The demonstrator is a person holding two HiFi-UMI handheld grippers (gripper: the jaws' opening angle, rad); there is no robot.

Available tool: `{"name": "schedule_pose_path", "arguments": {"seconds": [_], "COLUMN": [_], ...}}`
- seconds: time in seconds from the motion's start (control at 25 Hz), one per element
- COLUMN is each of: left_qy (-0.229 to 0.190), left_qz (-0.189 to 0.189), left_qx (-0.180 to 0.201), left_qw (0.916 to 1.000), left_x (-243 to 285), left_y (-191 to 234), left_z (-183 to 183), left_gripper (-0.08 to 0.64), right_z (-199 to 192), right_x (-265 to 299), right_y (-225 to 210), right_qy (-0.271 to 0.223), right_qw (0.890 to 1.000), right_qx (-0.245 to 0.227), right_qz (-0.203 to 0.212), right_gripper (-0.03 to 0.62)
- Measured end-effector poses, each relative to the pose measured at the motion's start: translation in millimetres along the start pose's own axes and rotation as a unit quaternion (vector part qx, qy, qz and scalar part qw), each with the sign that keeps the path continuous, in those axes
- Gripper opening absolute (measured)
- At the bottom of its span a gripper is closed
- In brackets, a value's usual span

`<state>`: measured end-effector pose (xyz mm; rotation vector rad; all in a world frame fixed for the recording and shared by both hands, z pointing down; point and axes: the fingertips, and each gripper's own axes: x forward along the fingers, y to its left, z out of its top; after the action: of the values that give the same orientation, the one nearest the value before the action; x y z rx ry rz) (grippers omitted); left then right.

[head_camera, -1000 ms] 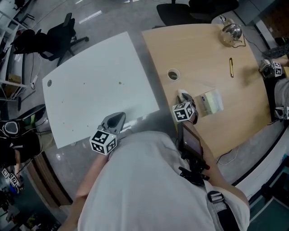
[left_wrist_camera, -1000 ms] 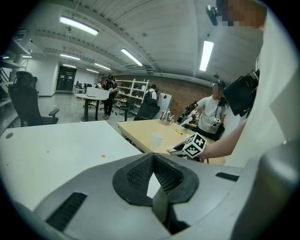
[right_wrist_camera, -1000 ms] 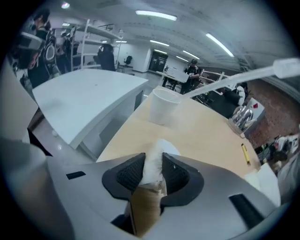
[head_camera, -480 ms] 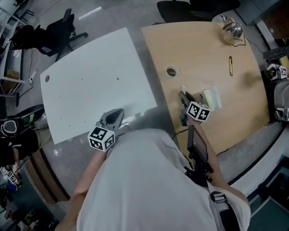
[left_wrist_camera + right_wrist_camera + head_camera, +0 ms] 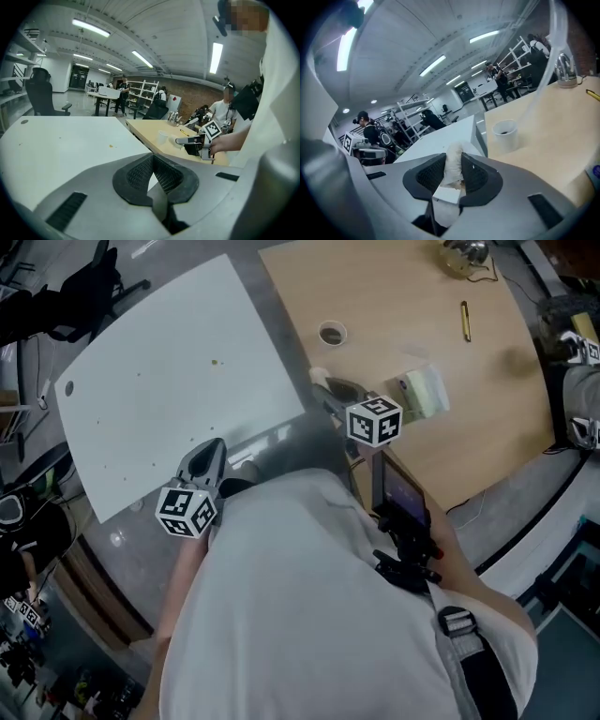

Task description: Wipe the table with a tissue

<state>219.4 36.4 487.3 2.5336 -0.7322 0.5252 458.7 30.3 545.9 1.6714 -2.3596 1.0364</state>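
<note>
My right gripper (image 5: 325, 388) is shut on a crumpled white tissue (image 5: 317, 377), held over the left edge of the wooden table (image 5: 469, 446), beside the white table (image 5: 141, 399). In the right gripper view the tissue (image 5: 453, 165) stands pinched between the dark pads, with the white table (image 5: 440, 139) ahead. A small brown speck (image 5: 214, 363) lies on the white table. My left gripper (image 5: 207, 456) hangs over the white table's near edge; its jaws are shut with nothing between them (image 5: 152, 169).
On the wooden table stand a paper cup (image 5: 332, 334), a tissue pack (image 5: 419, 390), a yellow pen (image 5: 464, 320) and a glass kettle (image 5: 459, 253). An office chair (image 5: 80, 296) stands beyond the white table. Another person's grippers (image 5: 574, 343) show at far right.
My right gripper has carried the tissue leftward, from beside the tissue pack to the wooden table's left edge. The left gripper has stayed at the white table's near edge.
</note>
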Motion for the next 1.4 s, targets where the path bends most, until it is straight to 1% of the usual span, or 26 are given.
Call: {"name": "schedule_pose_path", "arguments": {"seconds": [0.24,0.36,0.52,0.68,0.88,1.08,1.28,1.4], "left_qy": [-0.003,0.007,0.013,0.008,-0.003,-0.02,-0.032,-0.034], "left_qz": [0.045,0.04,0.033,0.047,0.069,0.069,0.059,0.05], "left_qx": [-0.013,-0.017,-0.013,-0.015,-0.03,-0.04,-0.046,-0.049], "left_qw": [0.9989,0.999,0.9993,0.9988,0.9972,0.9966,0.9967,0.9969], "left_x": [-13,-8,-16,-30,-50,-63,-78,-89], "left_y": [5,-1,0,5,17,31,52,64], "left_z": [-8,-20,-24,-25,-36,-43,-45,-48], "left_gripper": [0.004,0.004,0.005,0.005,0.005,0.005,0.005,0.004], "right_z": [9,4,-10,-32,-47,-57,-66,-80], "right_x": [26,25,36,49,63,72,82,87], "right_y": [40,47,81,106,133,154,172,186], "right_qy": [0.011,0.023,0.045,0.073,0.095,0.112,0.126,0.146], "right_qw": [0.996,0.995,0.99,0.983,0.974,0.968,0.968,0.965], "right_qx": [-0.032,-0.047,-0.074,-0.094,-0.113,-0.142,-0.152,-0.164], "right_qz": [0.078,0.087,0.115,0.142,0.169,0.174,0.154,0.144], "right_gripper": [0.104,0.104,0.104,0.104,0.104,0.104,0.104,0.104]}}
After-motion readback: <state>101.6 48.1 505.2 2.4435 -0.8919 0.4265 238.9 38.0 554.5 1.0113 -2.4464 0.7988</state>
